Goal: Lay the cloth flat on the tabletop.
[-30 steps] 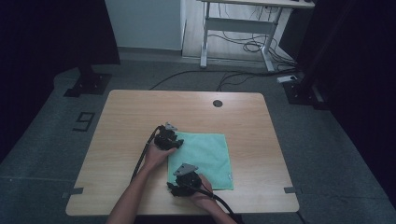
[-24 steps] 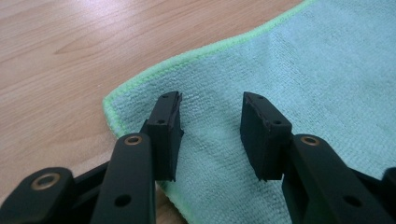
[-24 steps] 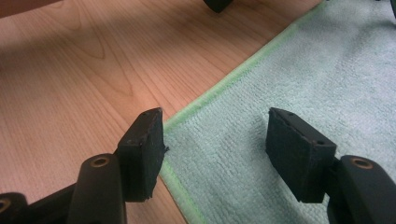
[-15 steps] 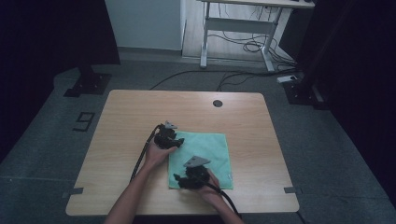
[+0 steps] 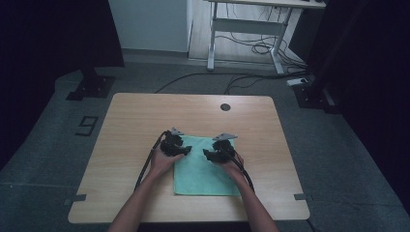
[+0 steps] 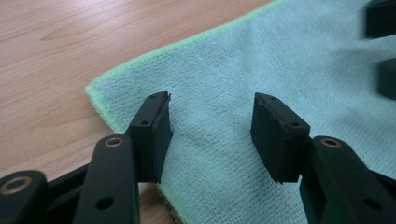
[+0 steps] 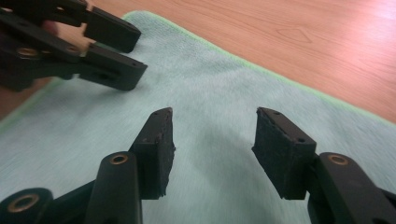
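At centre-left of the high view my left gripper (image 5: 187,151) has just been opening, released over the green cloth (image 5: 203,169) (lying flat, lower centre of the table (image 5: 145,116)). Right of it, my right gripper (image 5: 207,154) has been closing, gripping nothing.

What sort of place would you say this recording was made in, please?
Probably a lab or workshop set up for recording: a bare wooden table on grey carpet, dark curtains at the sides, and loose cables under a desk frame behind.
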